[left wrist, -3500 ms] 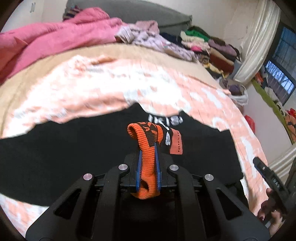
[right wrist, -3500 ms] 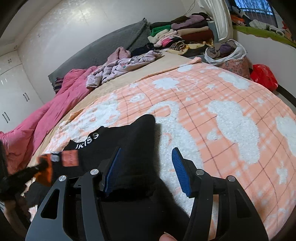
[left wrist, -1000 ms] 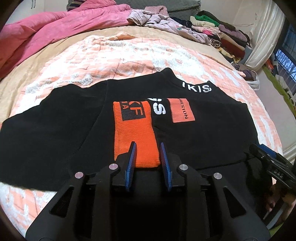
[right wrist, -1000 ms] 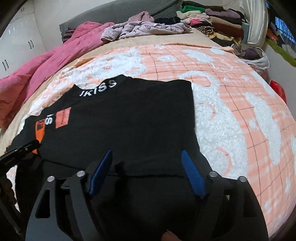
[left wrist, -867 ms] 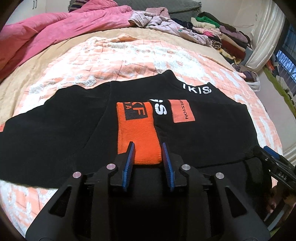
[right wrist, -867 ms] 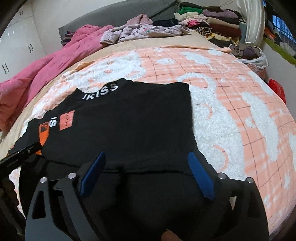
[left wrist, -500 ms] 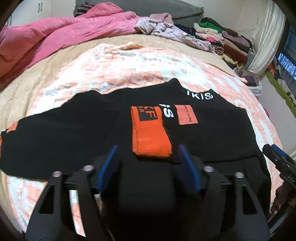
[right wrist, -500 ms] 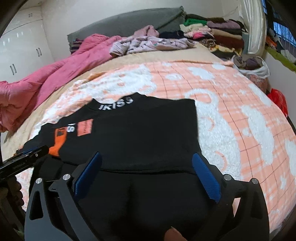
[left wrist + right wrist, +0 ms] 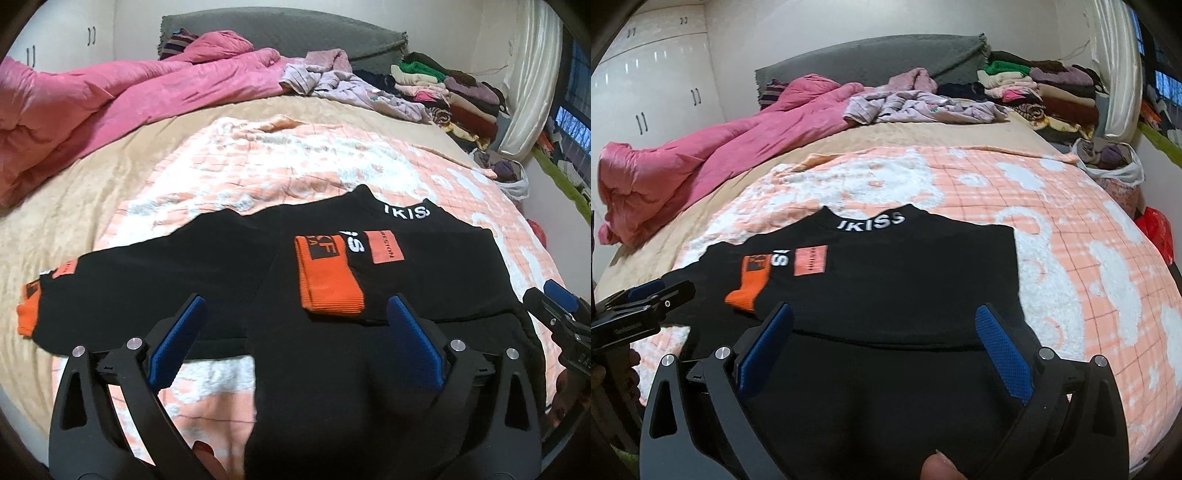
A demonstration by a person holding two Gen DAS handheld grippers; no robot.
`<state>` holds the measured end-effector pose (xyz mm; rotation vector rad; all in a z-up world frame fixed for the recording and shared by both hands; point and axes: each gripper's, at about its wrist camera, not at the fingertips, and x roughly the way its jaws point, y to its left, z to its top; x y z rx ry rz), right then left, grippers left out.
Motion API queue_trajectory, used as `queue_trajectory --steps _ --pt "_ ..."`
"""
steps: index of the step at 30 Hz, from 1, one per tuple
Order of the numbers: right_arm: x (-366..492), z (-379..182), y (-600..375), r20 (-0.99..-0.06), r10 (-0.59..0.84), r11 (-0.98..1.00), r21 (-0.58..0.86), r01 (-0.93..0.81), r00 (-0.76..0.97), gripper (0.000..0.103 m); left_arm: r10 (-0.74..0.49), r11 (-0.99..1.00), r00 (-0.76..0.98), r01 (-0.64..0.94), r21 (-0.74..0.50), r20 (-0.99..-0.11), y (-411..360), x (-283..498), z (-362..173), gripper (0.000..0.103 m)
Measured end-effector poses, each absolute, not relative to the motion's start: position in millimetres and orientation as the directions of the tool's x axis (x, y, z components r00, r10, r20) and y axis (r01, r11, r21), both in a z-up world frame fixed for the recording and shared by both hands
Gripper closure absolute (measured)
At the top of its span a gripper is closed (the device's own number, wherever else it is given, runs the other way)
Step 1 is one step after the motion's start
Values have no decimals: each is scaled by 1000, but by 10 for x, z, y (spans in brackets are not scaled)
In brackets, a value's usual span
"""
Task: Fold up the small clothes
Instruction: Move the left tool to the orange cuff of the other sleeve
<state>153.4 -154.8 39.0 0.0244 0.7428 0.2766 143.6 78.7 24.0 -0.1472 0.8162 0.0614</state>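
Across bed (image 9: 923, 140), orange-and-white blanket (image 9: 1071, 229)

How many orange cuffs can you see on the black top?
2. One orange cuff lies folded onto the middle of the black top; the other orange cuff is at the end of the sleeve stretched out to the left.

On the bed lie one black top (image 9: 424, 280) with two orange cuffs (image 9: 328, 284), one peach blanket (image 9: 258, 173), one pink quilt (image 9: 122, 92), one lilac garment (image 9: 923, 105) and one clothes stack (image 9: 1041, 92), with two grippers (image 9: 295, 341) above.
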Motion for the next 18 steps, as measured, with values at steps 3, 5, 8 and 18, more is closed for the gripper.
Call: queue_trajectory --steps 3,5,8,18 --pt "1493 438 -1457 -656 266 960 110 -259 707 5 8 986 688 -128 -110 -726 874 1394 263 10" --pt "1479 461 -1399 -651 273 957 110 -268 708 5 12 984 692 -138 -116 -722 931 1359 278 10" --pt "1440 507 -1291 -642 289 951 107 -290 710 5 22 980 703 -156 -124 -711 1043 1299 314 10" --pt "1371 613 -862 -625 329 928 73 -366 708 5 69 961 714 -235 -145 -696 1450 1111 340 10"
